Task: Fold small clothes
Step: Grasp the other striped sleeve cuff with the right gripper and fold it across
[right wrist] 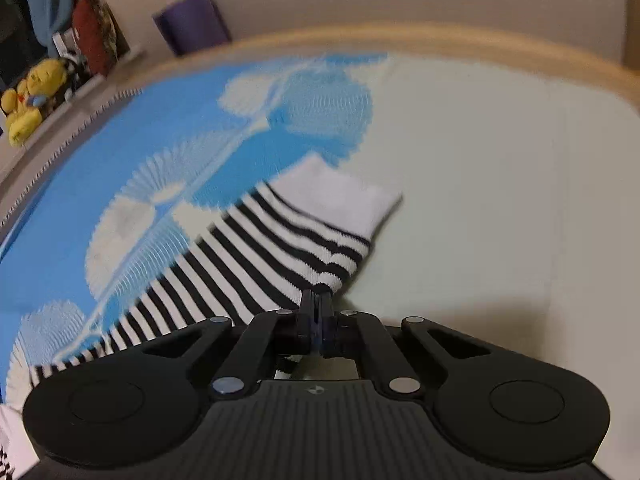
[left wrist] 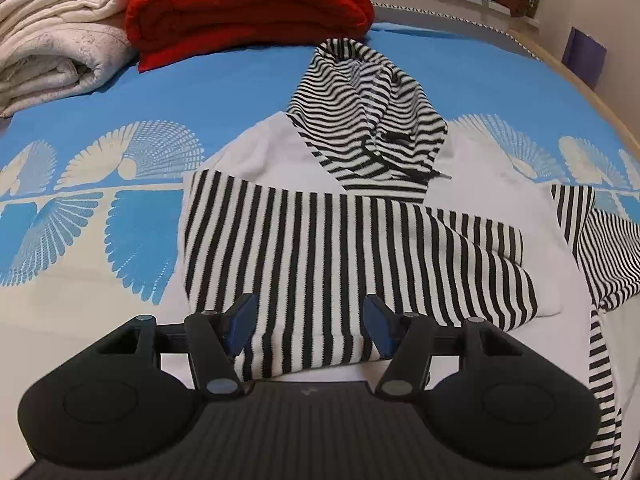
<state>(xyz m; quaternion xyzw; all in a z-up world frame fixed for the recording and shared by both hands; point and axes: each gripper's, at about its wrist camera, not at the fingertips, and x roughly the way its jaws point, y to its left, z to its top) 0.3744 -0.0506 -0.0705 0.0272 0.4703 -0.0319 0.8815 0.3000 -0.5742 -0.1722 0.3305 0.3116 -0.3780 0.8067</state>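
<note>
The left claw (left wrist: 310, 326) stands wide, its blue fingers (left wrist: 240, 324) either side of the striped sleeve (left wrist: 320, 264) folded across the hoodie (left wrist: 264, 152), gripping nothing. The hoodie lies on the bed (left wrist: 180, 80), its striped hood (left wrist: 360, 120) pointing away. Beyond it a red blanket (left wrist: 248, 4) and a cream quilt (left wrist: 56, 36) are stacked at the bed's far end. The right claw (right wrist: 318, 312) is pinched tight on the other sleeve (right wrist: 256, 256) near its white cuff (right wrist: 340, 196), over the bedspread. Yellow plush toys (right wrist: 28, 100) and a purple roll (right wrist: 192, 22) sit past the wooden bed frame (right wrist: 400, 38).
</note>
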